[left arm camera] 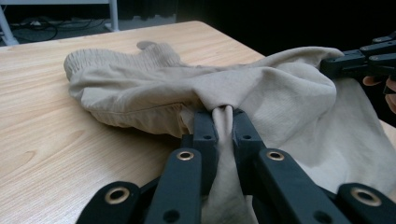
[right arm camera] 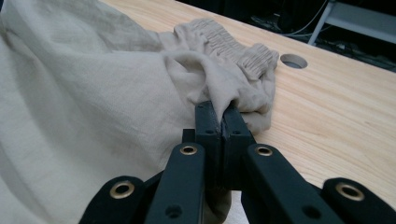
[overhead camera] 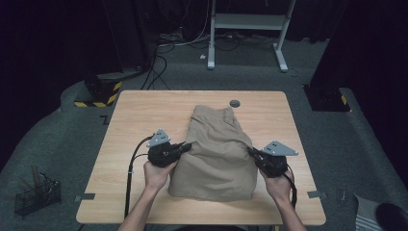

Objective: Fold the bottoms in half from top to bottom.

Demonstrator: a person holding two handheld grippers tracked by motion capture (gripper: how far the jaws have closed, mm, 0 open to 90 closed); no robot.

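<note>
Left forearm enters from the bottom edge, hand wrapped round the left tongs (overhead camera: pixel 186 146), which point level and inward at the left edge of the beige trousers (overhead camera: pixel 217 154) — jaws pinching a fold of cloth, seen close in the left gripper view (left arm camera: pixel 223 116). Trousers lie folded mid-surface (overhead camera: pixel 139 115), waistband at the far end. Right forearm mirrors it — right tongs (overhead camera: pixel 250 150) aim inward, pressed together on the right edge's cloth (right arm camera: pixel 223 112).
</note>
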